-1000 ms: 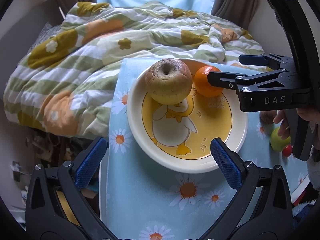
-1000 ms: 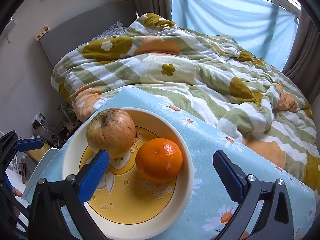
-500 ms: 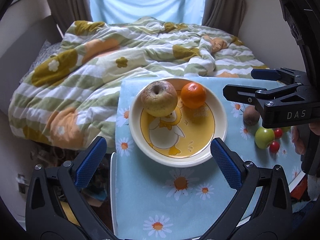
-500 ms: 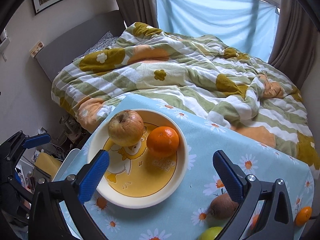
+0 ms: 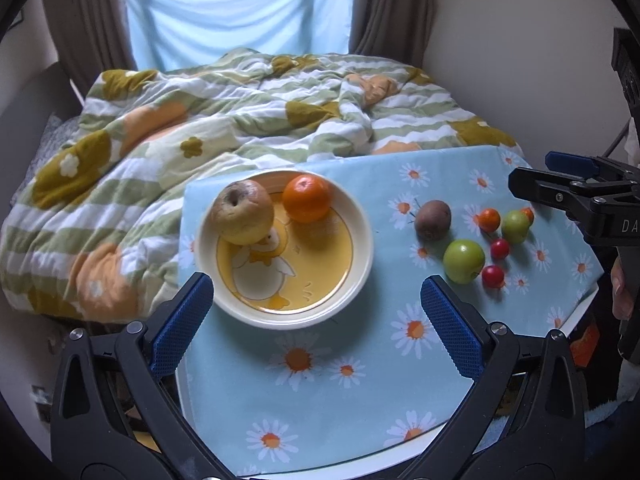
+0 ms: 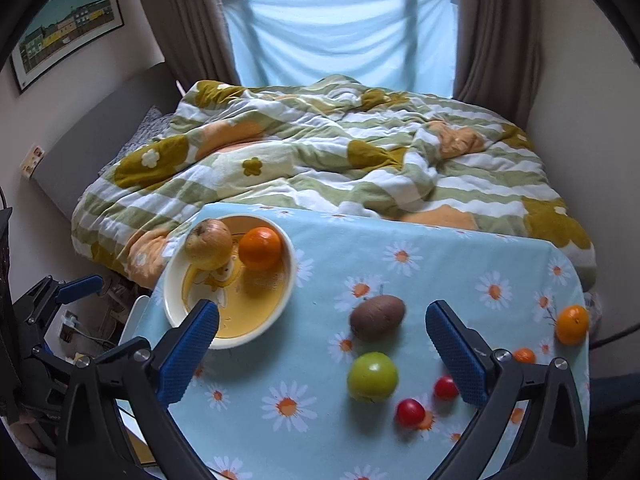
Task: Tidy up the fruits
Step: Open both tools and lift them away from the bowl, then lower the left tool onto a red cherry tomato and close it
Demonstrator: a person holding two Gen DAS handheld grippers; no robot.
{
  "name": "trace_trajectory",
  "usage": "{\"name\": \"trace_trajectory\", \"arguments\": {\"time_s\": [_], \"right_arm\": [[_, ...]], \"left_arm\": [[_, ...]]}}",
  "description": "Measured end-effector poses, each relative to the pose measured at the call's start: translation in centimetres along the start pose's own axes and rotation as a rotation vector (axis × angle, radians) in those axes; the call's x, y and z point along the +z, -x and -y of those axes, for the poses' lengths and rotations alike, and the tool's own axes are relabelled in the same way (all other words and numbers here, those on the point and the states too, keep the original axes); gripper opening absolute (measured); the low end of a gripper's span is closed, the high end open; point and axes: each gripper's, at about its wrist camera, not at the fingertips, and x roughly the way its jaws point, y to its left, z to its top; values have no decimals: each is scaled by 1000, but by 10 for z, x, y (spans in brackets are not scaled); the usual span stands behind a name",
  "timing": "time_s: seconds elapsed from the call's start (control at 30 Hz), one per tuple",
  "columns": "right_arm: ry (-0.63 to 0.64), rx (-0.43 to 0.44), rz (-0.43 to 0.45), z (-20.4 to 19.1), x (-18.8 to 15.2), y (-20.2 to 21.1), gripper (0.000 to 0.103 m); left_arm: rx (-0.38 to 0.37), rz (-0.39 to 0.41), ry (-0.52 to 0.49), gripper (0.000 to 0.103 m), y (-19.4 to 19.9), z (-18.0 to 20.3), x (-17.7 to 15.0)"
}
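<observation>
Both the left gripper (image 5: 316, 302) and the right gripper (image 6: 322, 342) are held wide open and empty. Nearest lies the green apple (image 6: 372, 376), then the kiwi (image 6: 377, 317); it should be straddled squarely, then carried to the bowl (image 6: 176, 312) beyond.

A bench (image 5: 360, 408) draped in a daisy-print cloth (image 6: 432, 264) is carrying a duck-print bowl (image 5: 362, 256). Right of the bowl, a kiwi (image 5: 433, 220), a green apple (image 5: 464, 261), small red fruits (image 5: 493, 276) and a small orange (image 6: 572, 325) are lying directly on the cloth.
</observation>
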Motion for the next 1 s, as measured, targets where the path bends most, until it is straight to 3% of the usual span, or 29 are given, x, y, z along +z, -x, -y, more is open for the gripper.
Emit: {"name": "trace_trajectory", "arguments": {"time_s": [0.23,0.47,0.73,1.0], "right_arm": [[-63,-86,10,67,-28,30,103],[-66,-66,-19,137,-54,34,103],[-10,-18,-88,202,-81,8,103],[72,21,-126,234,-96,-23,103]], "left_arm": [[-3,14,-33,103,-4,53,7],[17,-14,10,103,-23,118,5],[36,-78,84,103,-62,186,-16],[61,-108,126,103,-101,221,-32]]}}
